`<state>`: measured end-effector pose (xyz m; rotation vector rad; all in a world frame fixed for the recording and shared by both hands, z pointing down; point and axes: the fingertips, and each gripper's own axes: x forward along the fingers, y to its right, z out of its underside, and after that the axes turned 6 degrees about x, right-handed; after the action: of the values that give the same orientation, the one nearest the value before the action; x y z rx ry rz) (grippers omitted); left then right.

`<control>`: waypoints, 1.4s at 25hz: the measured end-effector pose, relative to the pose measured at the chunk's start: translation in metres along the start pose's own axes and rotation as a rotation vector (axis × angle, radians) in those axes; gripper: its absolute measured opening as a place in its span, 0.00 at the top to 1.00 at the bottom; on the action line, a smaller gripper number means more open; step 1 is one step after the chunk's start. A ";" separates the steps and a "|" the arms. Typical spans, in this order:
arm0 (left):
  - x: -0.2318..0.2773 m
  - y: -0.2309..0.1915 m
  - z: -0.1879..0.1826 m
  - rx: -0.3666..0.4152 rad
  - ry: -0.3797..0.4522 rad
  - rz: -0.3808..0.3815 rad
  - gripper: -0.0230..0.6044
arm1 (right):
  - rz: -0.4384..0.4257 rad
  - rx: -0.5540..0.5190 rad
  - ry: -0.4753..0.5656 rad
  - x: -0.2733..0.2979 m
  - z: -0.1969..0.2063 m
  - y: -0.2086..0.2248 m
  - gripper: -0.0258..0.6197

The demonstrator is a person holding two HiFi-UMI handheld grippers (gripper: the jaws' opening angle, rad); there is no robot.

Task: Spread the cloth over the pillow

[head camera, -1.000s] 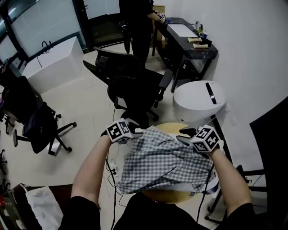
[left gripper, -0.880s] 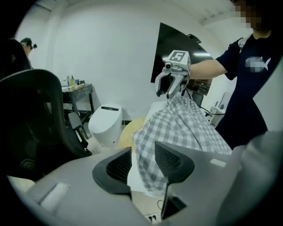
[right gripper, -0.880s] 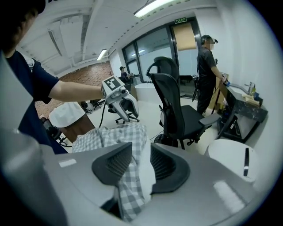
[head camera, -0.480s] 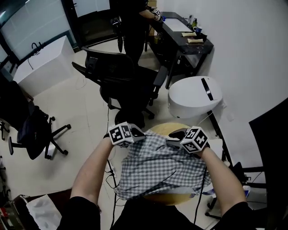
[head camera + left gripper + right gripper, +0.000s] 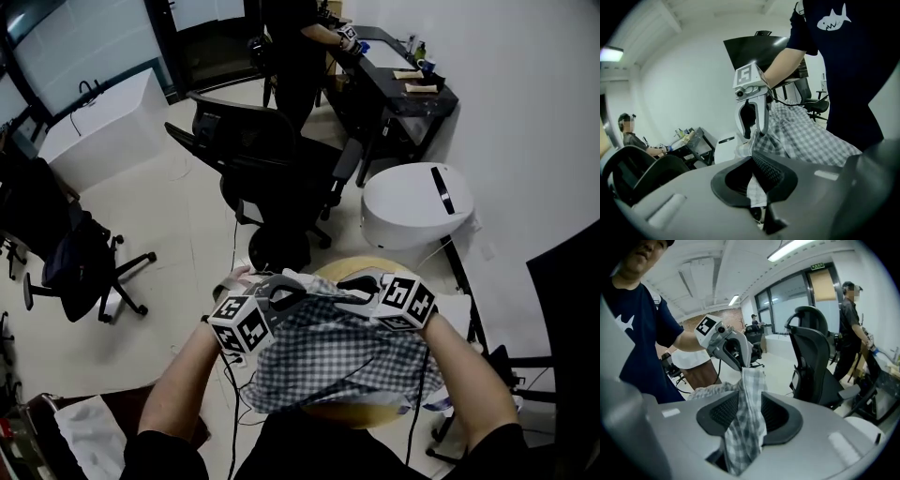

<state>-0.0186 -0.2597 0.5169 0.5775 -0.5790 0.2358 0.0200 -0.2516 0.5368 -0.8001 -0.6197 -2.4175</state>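
A grey-and-white checked cloth [image 5: 337, 352] lies rumpled over a round wooden table [image 5: 349, 269]. The white edge at the right [image 5: 457, 307] may be the pillow; the cloth hides the rest. My left gripper [image 5: 289, 294] has just been closing and is shut on a fold of the cloth [image 5: 757, 187], raised at the far edge. My right gripper [image 5: 352, 281] is close beside it. Its jaws have just been opening and stand apart, with a bunch of cloth [image 5: 743, 423] hanging loosely between them. The left gripper view shows the right gripper [image 5: 752, 123]. The right gripper view shows the left gripper [image 5: 740, 363].
A black office chair [image 5: 272, 159] stands just beyond the table, a white round unit [image 5: 417, 206] to its right. A person [image 5: 295, 37] stands by a black desk [image 5: 398, 80]. Another chair [image 5: 66, 258] is at the left, a dark panel [image 5: 572, 319] at the right.
My left gripper has rolled and swung right toward the right gripper, shutting on the cloth's far edge and lifting it. The right gripper has shifted left. The cloth's far edge is bunched between them.
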 end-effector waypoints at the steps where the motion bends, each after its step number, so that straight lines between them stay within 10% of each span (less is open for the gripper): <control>1: -0.002 0.006 -0.004 0.022 -0.006 -0.012 0.96 | -0.027 -0.017 -0.002 0.003 -0.005 -0.008 0.71; 7: -0.001 0.059 -0.015 0.083 -0.012 -0.018 0.96 | -0.264 0.030 0.009 0.004 -0.016 -0.048 0.67; 19: -0.004 0.102 -0.005 0.045 0.005 -0.061 0.93 | -0.217 -0.095 -0.192 0.030 0.019 -0.046 0.68; 26: -0.043 0.061 0.043 -0.100 -0.047 -0.169 0.90 | -0.200 -0.143 -0.197 0.034 0.024 -0.056 0.94; 30: -0.036 0.042 0.091 -0.085 -0.182 -0.072 0.67 | -0.189 -0.138 -0.192 0.031 0.028 -0.058 0.94; 35: -0.010 0.047 0.099 0.070 -0.215 0.051 0.66 | -0.165 -0.120 -0.181 0.028 0.029 -0.057 0.94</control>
<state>-0.0879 -0.2782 0.6000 0.6612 -0.7963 0.2442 -0.0216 -0.2010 0.5612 -1.0656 -0.6357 -2.5703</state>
